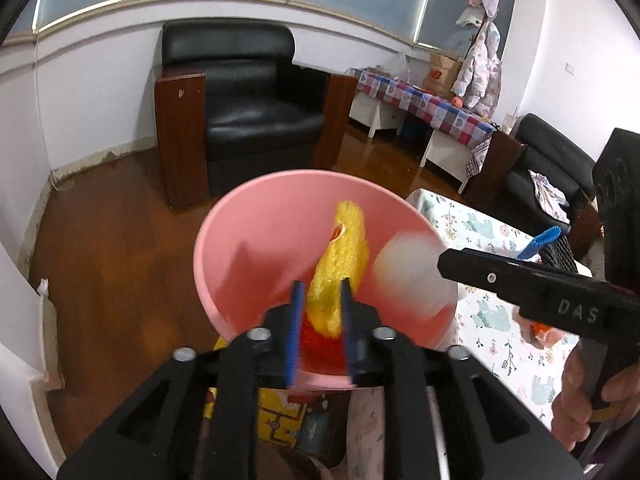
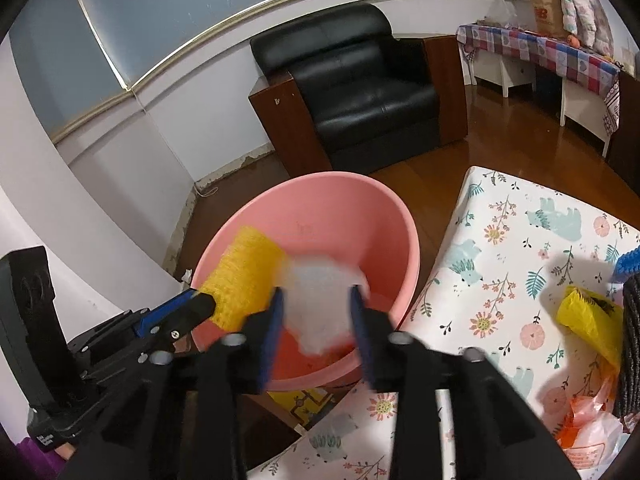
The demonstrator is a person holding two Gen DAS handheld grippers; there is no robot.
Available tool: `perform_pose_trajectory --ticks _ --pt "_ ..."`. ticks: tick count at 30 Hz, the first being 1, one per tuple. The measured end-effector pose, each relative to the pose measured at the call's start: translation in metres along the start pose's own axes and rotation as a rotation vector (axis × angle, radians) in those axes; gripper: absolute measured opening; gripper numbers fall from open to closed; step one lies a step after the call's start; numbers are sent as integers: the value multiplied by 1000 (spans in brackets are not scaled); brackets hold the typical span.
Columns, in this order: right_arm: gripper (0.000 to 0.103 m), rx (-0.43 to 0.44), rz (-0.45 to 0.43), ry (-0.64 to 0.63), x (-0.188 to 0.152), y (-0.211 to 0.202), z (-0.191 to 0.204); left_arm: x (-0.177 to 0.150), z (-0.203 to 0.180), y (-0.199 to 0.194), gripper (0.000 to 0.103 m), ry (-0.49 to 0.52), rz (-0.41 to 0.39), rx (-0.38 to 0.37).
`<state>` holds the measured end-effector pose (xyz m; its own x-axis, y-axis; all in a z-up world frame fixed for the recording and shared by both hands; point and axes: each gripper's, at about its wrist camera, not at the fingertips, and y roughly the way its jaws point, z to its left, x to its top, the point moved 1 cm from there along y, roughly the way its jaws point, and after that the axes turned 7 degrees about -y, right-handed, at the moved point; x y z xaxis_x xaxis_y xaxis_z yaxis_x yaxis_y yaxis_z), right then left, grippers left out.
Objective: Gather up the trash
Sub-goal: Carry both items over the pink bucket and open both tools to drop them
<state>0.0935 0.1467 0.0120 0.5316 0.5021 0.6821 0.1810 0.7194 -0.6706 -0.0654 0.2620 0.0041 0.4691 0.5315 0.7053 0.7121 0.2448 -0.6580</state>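
Pink plastic basin [image 1: 256,240] is sitting just off the edge of the table with the floral cloth [image 2: 520,240], above the wooden floor [image 1: 112,240]; the left gripper [image 1: 322,316] is reaching over the near rim of it, its blue-padded jaws closing on a yellow foam net [image 1: 344,256] that is standing up inside the basin; the right gripper [image 2: 316,320] is hanging over the same basin from the table side, its jaws standing apart, with a blurred white wad [image 2: 320,296] lying between them, and I cannot tell whether the pads are touching it; a yellow bag [image 2: 588,320] and an orange-and-white plastic bag [image 2: 588,424] are lying on the cloth; a black armchair [image 2: 360,88] is standing by the wall
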Motion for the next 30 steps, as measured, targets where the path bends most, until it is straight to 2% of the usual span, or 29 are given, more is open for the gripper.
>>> perform_pose_trajectory --ticks 2,20,30 --pt "39 -4 -2 -10 -1 1 0 2 0 2 33 -4 -6 5" --pt "41 -43 -25 9 -28 -33 -13 -5 -16 -6 33 1 -7 -36" --pt "41 -145 -71 2 -59 -85 -35 -10 -43 -13 33 45 -7 -81"
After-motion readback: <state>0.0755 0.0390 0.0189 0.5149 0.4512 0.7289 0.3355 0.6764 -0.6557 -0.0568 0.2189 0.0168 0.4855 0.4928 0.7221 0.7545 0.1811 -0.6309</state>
